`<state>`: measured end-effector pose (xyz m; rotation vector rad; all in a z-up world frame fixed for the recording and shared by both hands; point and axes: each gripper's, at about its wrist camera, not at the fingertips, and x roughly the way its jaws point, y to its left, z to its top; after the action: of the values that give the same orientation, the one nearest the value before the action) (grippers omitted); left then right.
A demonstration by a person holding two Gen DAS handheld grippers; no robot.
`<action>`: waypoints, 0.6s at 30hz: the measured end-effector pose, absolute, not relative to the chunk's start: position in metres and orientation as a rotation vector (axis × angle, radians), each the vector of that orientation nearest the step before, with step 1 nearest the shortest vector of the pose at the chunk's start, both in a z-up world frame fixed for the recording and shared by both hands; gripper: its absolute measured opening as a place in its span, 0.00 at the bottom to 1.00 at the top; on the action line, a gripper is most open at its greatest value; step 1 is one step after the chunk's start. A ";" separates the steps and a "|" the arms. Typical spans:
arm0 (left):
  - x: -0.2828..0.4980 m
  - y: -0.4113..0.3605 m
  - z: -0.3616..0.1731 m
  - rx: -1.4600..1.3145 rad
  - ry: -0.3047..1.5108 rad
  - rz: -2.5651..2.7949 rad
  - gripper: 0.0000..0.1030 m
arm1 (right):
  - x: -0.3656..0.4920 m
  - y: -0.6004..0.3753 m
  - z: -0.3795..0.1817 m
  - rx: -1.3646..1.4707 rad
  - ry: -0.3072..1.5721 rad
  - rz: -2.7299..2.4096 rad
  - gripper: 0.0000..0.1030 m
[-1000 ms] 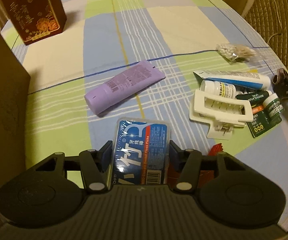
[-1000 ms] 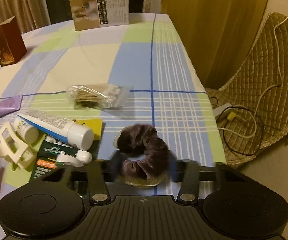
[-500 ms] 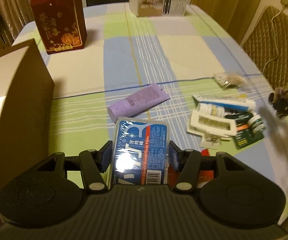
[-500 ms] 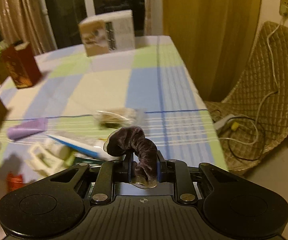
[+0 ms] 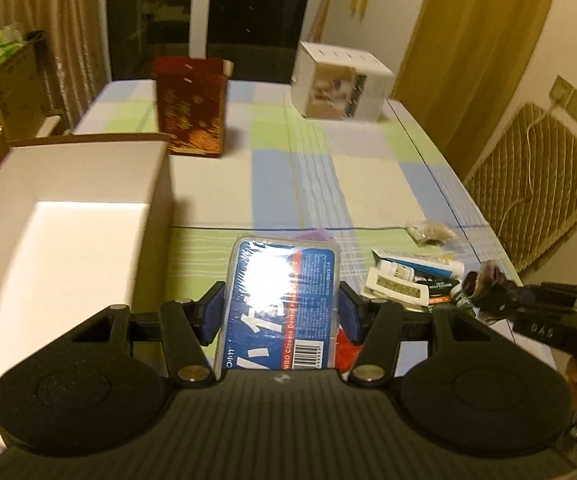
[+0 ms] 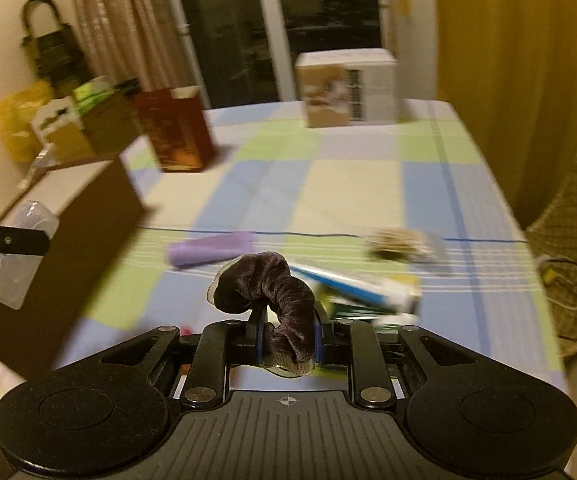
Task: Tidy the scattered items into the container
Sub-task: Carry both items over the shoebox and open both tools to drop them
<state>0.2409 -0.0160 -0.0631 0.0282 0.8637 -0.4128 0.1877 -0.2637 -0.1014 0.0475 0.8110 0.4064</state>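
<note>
Two tongs are seen: the left tongs [image 5: 281,312] and the right tongs [image 6: 288,334]. One floss-pick pack [image 5: 278,304], one velvet scrunchie [image 6: 268,288], one purple tube [image 6: 210,249], one white-and-blue tube [image 6: 352,286] and one bag of cotton swabs [image 6: 398,243] are counted. Three boxes are counted on the counter [image 6: 328,188]: one open container [image 5: 60,240], one red box [image 5: 190,106], one white box [image 5: 340,88].

We are lifting both grippers away from the tablecloth [image 5: 368,184]. The left gripper [image 5: 282,312], carrying the floss pick box [image 5: 280,300], is rising beside the container [image 5: 160,184], whose white interior is now opening up at nine o'clock. The right gripper [image 6: 288,336] is raising the velvet scrunchie [image 6: 268,288] above the clutter, swinging toward ten o'clock.
</note>
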 end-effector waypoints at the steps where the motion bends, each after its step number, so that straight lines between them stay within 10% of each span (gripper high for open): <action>1: 0.238 -0.008 -0.058 0.027 0.858 -0.401 0.51 | 0.185 -0.254 -0.098 0.053 0.808 0.429 0.24; 18: 0.230 0.125 -0.023 0.015 0.825 -0.184 0.51 | 0.172 -0.063 -0.054 -0.016 0.742 0.855 0.24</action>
<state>0.2297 0.1250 -0.0232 0.0147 0.8248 -0.1835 0.1716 -0.0634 -0.0535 -0.0161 0.7416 0.8555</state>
